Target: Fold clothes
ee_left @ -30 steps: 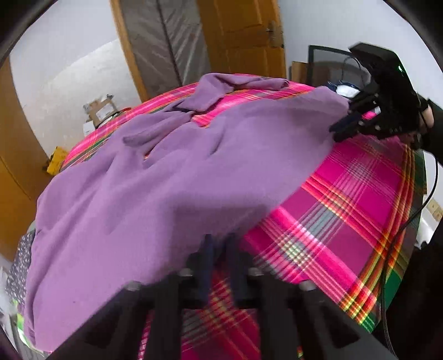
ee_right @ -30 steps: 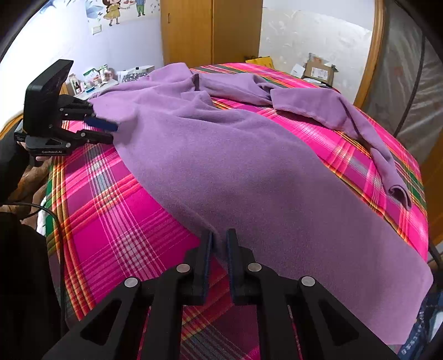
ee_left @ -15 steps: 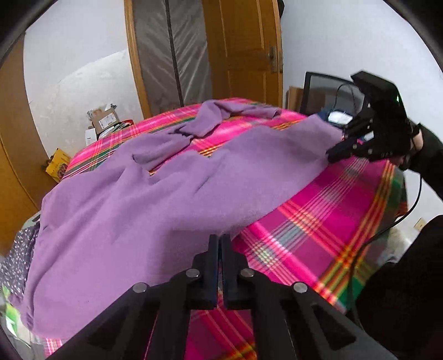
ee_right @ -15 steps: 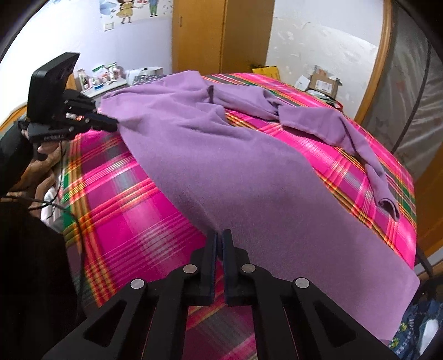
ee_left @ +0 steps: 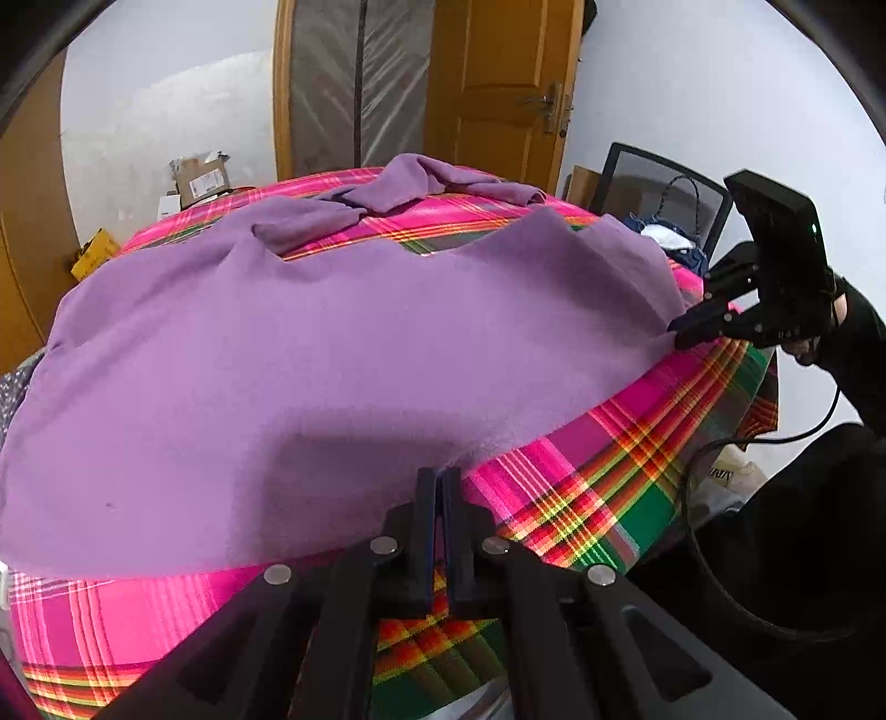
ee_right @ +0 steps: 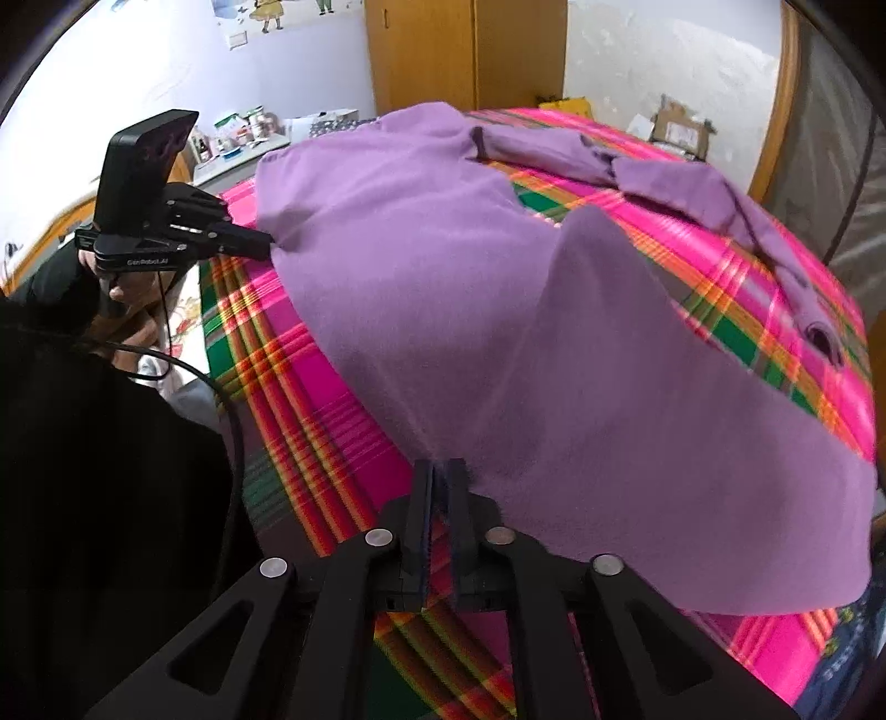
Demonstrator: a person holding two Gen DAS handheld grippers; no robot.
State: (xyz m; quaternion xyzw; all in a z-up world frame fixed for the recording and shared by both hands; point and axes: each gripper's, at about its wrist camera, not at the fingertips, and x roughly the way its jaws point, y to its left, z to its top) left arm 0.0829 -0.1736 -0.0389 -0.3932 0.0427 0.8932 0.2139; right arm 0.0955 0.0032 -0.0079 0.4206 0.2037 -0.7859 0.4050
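A purple long-sleeved garment [ee_left: 343, 343] [ee_right: 498, 288] lies spread on a bed covered with a pink plaid bedspread [ee_left: 609, 459] [ee_right: 310, 376]. My left gripper [ee_left: 440, 479] is shut on the garment's near edge. In the right wrist view the left gripper [ee_right: 266, 241] shows at the left, pinching that edge. My right gripper [ee_right: 440, 471] is shut on the same edge further along, and the left wrist view catches the right gripper [ee_left: 678, 332] at the right. The held edge is raised and the cloth billows above the bed. A sleeve [ee_right: 747, 210] trails across the far side.
A wooden door [ee_left: 498, 83] and a black chair [ee_left: 664, 188] stand beyond the bed. A cardboard box [ee_left: 199, 177] sits on the floor. A wardrobe [ee_right: 459, 50] and a cluttered shelf [ee_right: 243, 127] are behind. A cable [ee_right: 221, 399] hangs by the person's dark sleeve [ee_right: 83, 443].
Both grippers closed on the garment's near edge and lifted it. The cloth now arches up and more plaid shows beneath its middle.
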